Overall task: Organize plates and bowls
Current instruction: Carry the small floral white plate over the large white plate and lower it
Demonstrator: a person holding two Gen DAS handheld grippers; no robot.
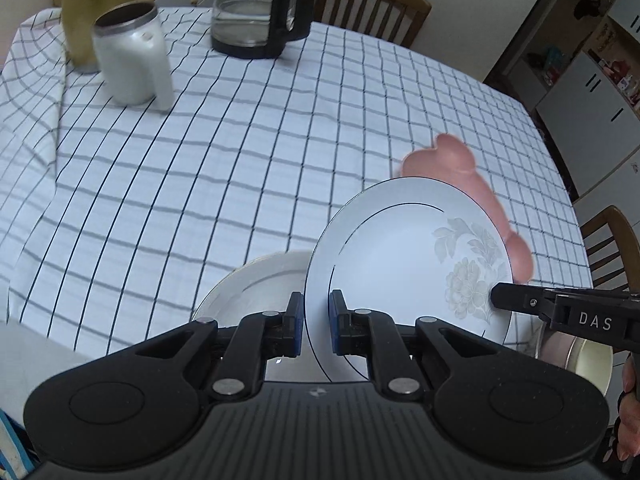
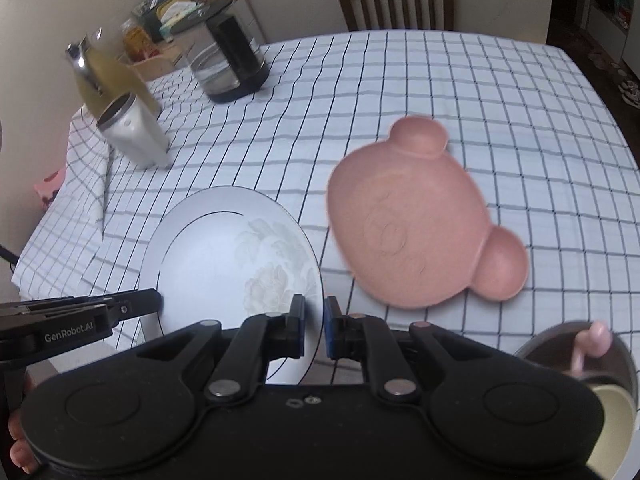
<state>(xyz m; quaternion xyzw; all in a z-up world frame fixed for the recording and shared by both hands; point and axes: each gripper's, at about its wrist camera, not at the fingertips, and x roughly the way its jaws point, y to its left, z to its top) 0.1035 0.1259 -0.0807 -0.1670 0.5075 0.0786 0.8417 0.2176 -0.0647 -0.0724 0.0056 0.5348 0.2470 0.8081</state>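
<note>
Left wrist view: the left gripper (image 1: 316,322) is clamped on the near rim of a white flowered plate (image 1: 404,252), holding it tilted above the checked tablecloth (image 1: 240,140).
Right wrist view: the right gripper (image 2: 314,326) is pinched on the opposite rim of the same plate (image 2: 224,248), so both hands carry it together.
Plate's place: lifted off the table, between the two grippers, just beside a pink bear-shaped dish (image 2: 412,228) lying flat on the cloth.
Below: a second white plate (image 1: 256,284) sits under the left gripper; a bowl (image 2: 600,380) with something pink inside shows at the lower right, though blur makes its contents hard to read.
Background: a white mug (image 1: 128,56), a glass coffee pot (image 1: 256,12) and a yellow bottle (image 1: 86,0) stand well apart at the far side.
Likely step: carrying the flowered plate to a stack.
Risk: each grip catches only a thin edge of glazed china, so a mismatch between the hands could twist the plate loose and drop it onto the dishes below.
Further risk: setting it down tilted could chip a rim.
</note>
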